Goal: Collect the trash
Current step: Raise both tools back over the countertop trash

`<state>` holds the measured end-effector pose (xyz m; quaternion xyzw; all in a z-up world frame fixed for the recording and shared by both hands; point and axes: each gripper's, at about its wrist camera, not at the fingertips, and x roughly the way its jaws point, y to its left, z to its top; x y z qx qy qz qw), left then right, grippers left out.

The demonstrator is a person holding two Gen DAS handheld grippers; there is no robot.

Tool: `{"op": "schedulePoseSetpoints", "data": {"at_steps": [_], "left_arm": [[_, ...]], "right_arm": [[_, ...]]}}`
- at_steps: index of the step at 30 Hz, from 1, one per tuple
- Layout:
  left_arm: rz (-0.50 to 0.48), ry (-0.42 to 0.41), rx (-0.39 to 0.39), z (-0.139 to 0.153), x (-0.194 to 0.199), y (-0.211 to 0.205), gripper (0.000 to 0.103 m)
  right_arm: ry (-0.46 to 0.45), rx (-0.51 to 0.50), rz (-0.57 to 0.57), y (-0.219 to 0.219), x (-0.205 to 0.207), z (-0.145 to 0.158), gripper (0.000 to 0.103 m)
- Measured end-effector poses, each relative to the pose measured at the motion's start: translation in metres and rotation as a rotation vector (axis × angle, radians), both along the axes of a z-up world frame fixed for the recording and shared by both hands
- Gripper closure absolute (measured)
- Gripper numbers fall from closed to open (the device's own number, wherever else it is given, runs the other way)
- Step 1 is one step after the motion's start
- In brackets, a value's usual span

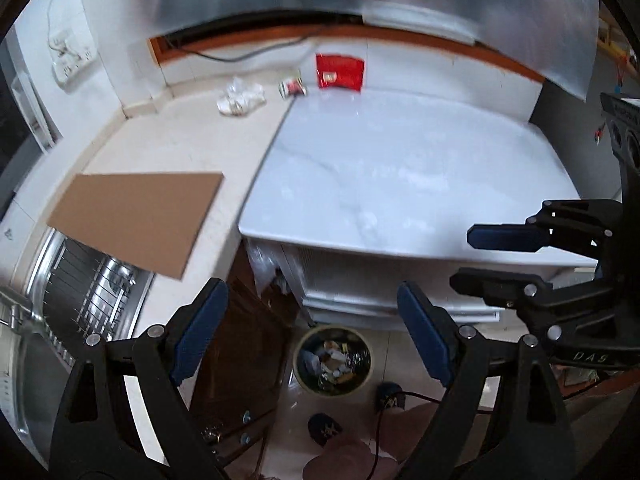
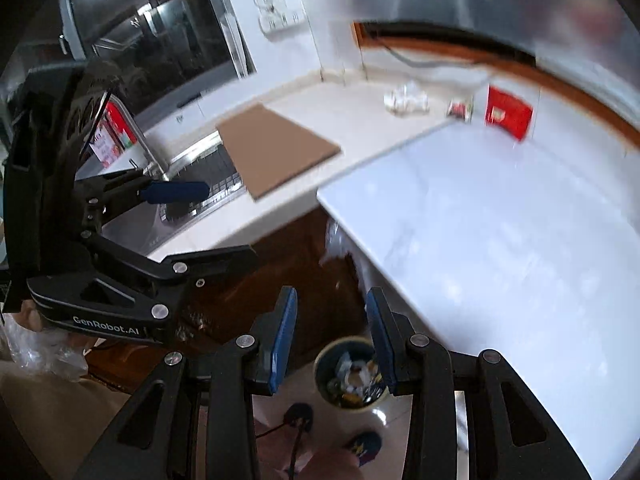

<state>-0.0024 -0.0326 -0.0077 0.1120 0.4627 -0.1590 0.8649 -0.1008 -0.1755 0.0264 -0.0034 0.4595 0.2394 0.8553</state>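
Down at floor level, right below both tools, sits the trash bin (image 1: 333, 360), round and already part filled with wrappers and scraps, so some collecting looks done. Both grippers hover over it with nothing in them. On the left gripper (image 1: 316, 344) the blue fingers (image 1: 200, 332) are spread wide, bin showing in the gap. The right gripper (image 2: 332, 340) has its fingers (image 2: 285, 336) parted too, more narrowly, and between them there is only air and the bin rim. From the left camera the right tool appears side-on at the edge of view, also holding nothing.

Moving up and out: a brown cardboard sheet (image 1: 138, 220) lies flat on the cream worktop (image 1: 192, 136), one corner hanging over the steel sink (image 1: 92, 280). Whether it counts as trash I can't say.

Now the far end, against the back wall, well away from both tools. Three pieces are waiting. A crumpled white wad (image 1: 241, 96) sits on the cream worktop, shapeless, no real long axis. Just beside it to the right is a small printed wrapper (image 1: 293, 88), too blurred to read its lie. Then a red packet (image 1: 340, 72) at the back edge of the white marble worktop (image 1: 400, 168), leaning up against the wall, its long side running along the wall, face turned out to the room.

My read: part done, three items left at least, and each needs a long reach across.
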Motion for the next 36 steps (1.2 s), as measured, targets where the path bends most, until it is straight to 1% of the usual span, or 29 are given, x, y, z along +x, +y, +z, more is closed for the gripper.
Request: {"op": "schedulePoseSetpoints", "data": {"at_steps": [5,9,13,18,21,26,30,32,33,34,36], "left_arm": [[0.029,-0.043,-0.014,0.029,0.010,-0.010,0.018],[0.058,-0.075,0.002,0.048,0.022,-0.018,0.018],[0.063,-0.091,0.013,0.063,0.035,-0.024,0.018],[0.053,-0.097,0.050,0.075,0.059,-0.032,0.018],[0.038,-0.101,0.064,0.080,0.081,-0.035,0.018],[0.019,-0.102,0.054,0.087,0.132,-0.035,0.018],[0.014,-0.077,0.022,0.085,0.188,-0.031,0.018],[0.022,-0.048,-0.008,0.076,0.223,-0.027,0.018],[0.028,-0.033,-0.020,0.071,0.238,-0.026,0.018],[0.044,-0.008,-0.036,0.061,0.260,-0.022,0.018],[0.067,0.025,-0.066,0.044,0.295,-0.016,0.017]], "right_arm": [[-0.076,0.008,0.001,-0.018,0.019,0.042,0.065],[-0.114,0.024,-0.023,-0.034,0.047,0.058,0.060],[-0.131,0.039,-0.050,-0.053,0.077,0.071,0.059],[-0.165,0.013,-0.073,-0.066,0.109,0.082,0.059],[-0.177,0.004,-0.090,-0.069,0.129,0.088,0.059],[-0.191,-0.022,-0.132,-0.073,0.173,0.093,0.058],[-0.186,-0.035,-0.189,-0.080,0.215,0.089,0.058],[-0.175,-0.043,-0.237,-0.085,0.244,0.082,0.058],[-0.174,-0.048,-0.256,-0.087,0.258,0.078,0.055],[-0.174,-0.053,-0.270,-0.088,0.267,0.074,0.049],[-0.167,-0.072,-0.313,-0.094,0.298,0.059,0.045]]}}
